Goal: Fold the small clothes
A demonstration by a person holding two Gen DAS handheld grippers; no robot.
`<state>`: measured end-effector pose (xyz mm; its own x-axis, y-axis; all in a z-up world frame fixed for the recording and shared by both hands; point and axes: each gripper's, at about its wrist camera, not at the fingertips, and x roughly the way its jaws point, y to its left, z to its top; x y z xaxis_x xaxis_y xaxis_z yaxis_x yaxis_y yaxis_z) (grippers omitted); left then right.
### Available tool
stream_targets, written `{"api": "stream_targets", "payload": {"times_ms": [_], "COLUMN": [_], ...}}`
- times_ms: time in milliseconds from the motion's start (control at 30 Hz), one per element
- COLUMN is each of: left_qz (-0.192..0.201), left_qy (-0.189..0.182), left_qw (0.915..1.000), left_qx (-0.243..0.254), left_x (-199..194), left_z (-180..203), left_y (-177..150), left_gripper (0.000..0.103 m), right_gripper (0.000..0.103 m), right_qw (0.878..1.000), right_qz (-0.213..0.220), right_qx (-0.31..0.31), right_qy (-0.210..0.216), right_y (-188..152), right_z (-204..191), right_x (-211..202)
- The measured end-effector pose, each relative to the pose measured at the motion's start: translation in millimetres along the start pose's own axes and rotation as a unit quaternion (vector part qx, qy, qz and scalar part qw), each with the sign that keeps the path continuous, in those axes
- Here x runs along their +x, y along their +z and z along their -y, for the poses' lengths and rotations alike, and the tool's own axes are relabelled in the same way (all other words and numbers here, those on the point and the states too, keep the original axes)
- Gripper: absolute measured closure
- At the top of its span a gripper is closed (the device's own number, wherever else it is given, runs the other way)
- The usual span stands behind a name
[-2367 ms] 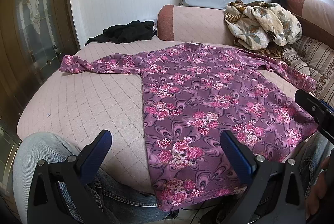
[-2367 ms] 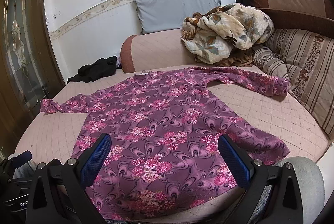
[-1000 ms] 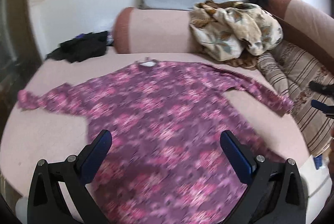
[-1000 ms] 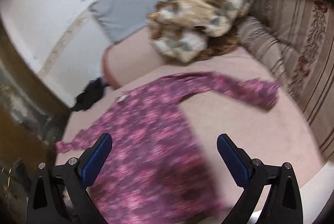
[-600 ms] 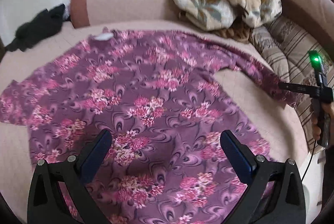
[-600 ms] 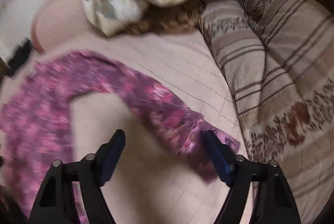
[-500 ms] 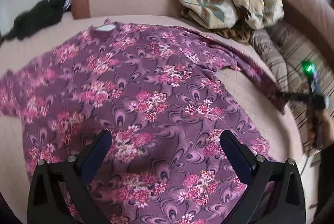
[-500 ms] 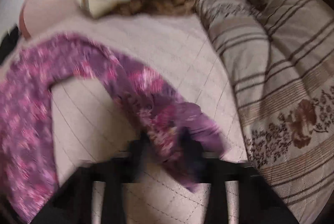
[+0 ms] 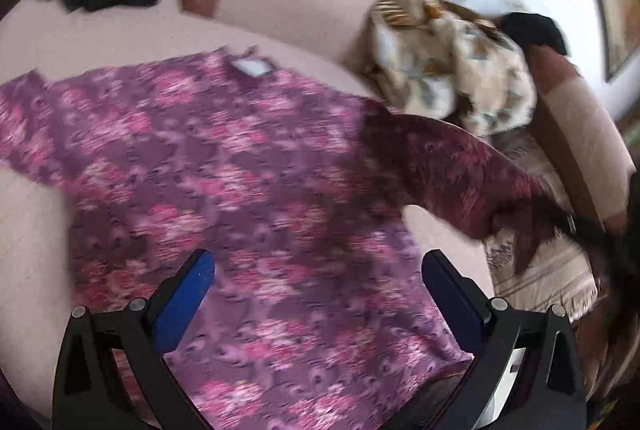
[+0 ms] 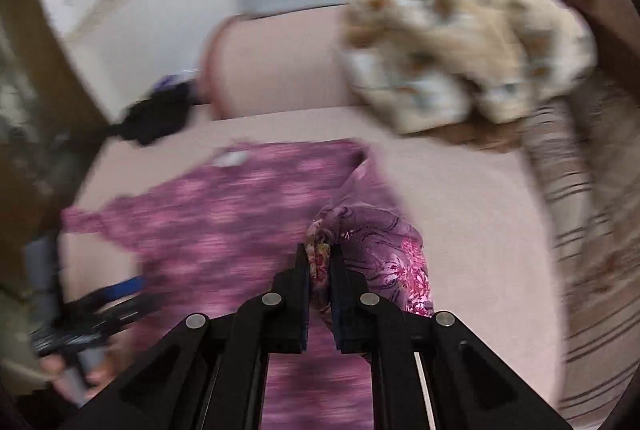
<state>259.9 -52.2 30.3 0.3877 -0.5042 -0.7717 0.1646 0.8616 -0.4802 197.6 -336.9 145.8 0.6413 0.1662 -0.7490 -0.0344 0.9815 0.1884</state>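
The purple floral long-sleeved top (image 9: 248, 189) is spread flat on the pink quilted sofa seat (image 10: 472, 213). Its right sleeve cuff (image 10: 360, 250) has just been clamped by the closing right gripper (image 10: 319, 262) and is held raised. The left gripper (image 9: 316, 286) is held wide open, empty, above the near hem.

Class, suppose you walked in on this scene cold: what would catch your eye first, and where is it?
First, the purple floral top spread across the pink quilted bed. Next, the right gripper, whose jaws have just been closing, is shut on the cuff of the top's sleeve, lifted off the bed. Behind, a crumpled beige floral blanket is heaped against the headboard, and the left gripper hangs open over the top's lower part.
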Motion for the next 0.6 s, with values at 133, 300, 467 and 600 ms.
{"api": "stream_targets", "payload": {"times_ms": [133, 300, 467, 600], "left_qz": [-0.016, -0.059, -0.098, -0.129], "left_qy": [0.005, 0.043, 0.016, 0.021], "left_qw": [0.9990, 0.9925, 0.9885, 0.9874], "left_qx": [-0.041, -0.098, -0.115, -0.089], "left_x": [-2.4, 20.1, 37.9, 57.4], "left_z": [-39.4, -87.2, -91.0, -76.6], "left_y": [18.2, 19.8, 12.4, 1.6], "left_gripper": [0.000, 0.000, 0.000, 0.000], "right_gripper": [0.094, 0.086, 0.047, 0.023], "right_qw": [0.995, 0.973, 0.975, 0.975], "right_qz": [-0.035, -0.080, -0.086, -0.010], "right_qx": [0.021, 0.087, 0.060, 0.119], "right_qy": [0.092, 0.199, 0.193, 0.186], "right_y": [-42.8, -117.1, -139.4, -107.7], "right_z": [-66.6, -94.7, -89.0, -23.8], "right_x": [48.6, 131.7, 123.2, 82.4]}}
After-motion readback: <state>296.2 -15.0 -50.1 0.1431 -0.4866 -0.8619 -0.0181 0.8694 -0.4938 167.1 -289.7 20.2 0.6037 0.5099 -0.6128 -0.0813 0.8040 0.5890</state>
